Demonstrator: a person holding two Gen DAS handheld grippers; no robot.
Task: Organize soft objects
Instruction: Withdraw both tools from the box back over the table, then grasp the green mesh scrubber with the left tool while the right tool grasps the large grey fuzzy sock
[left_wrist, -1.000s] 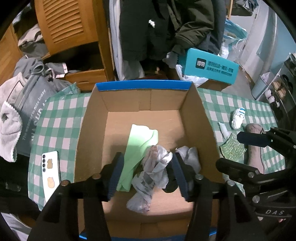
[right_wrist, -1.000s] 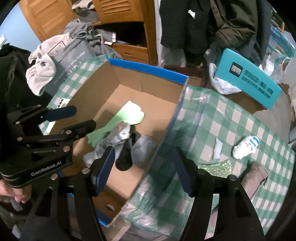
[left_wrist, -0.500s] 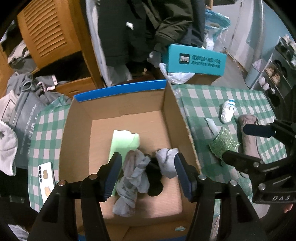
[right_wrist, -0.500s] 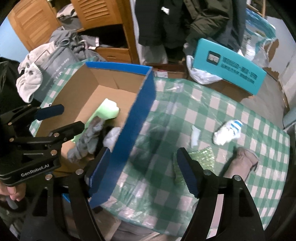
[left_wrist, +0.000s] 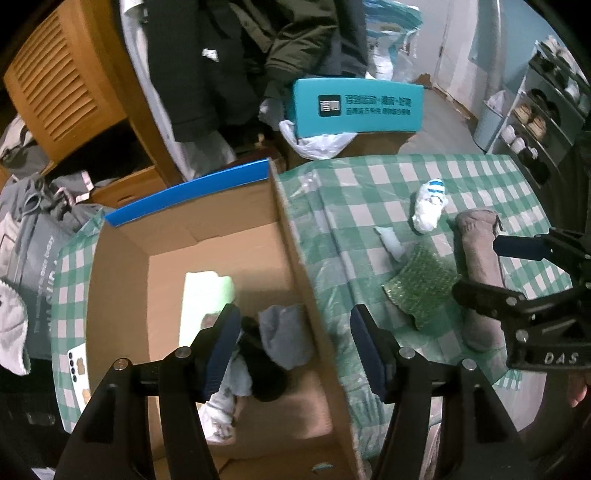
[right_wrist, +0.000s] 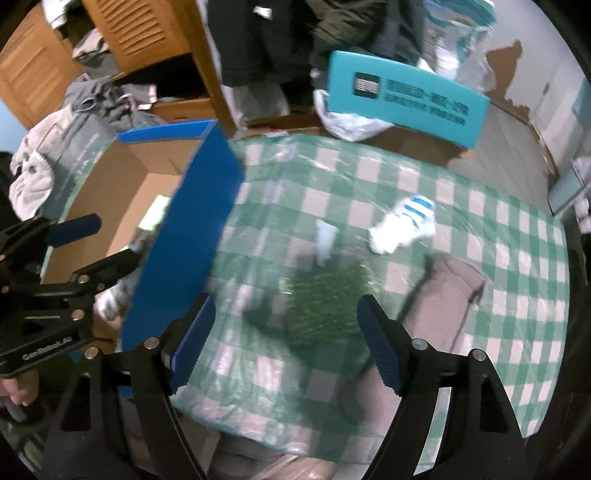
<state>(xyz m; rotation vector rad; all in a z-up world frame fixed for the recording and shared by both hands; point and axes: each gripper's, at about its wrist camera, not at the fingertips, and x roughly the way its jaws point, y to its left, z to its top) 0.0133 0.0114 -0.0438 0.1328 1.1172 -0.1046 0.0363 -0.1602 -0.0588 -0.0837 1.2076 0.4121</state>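
Note:
A cardboard box (left_wrist: 295, 258) with blue outer walls (right_wrist: 184, 236) stands on the left of the checked table. It holds a light green cloth (left_wrist: 207, 295), a grey sock (left_wrist: 284, 332), a black item (left_wrist: 266, 373) and a pale patterned cloth (left_wrist: 221, 406). On the table lie a green sparkly cloth (right_wrist: 325, 302), a white blue-striped sock (right_wrist: 402, 221), a small white piece (right_wrist: 325, 240) and a beige sock (right_wrist: 454, 288). My left gripper (left_wrist: 295, 347) is open and empty above the box's right wall. My right gripper (right_wrist: 286, 343) is open and empty above the green sparkly cloth.
A teal box (right_wrist: 406, 92) and a white plastic bag (right_wrist: 347, 122) sit behind the table. Dark coats (left_wrist: 240, 55) hang at the back beside a wooden cabinet (left_wrist: 66, 81). A phone (left_wrist: 77, 373) lies left of the box. Grey clothes (right_wrist: 37, 162) pile at far left.
Both grippers have moved right, from over the box's inside toward the table side. The right gripper now hangs over the green sparkly cloth. Both stay open.

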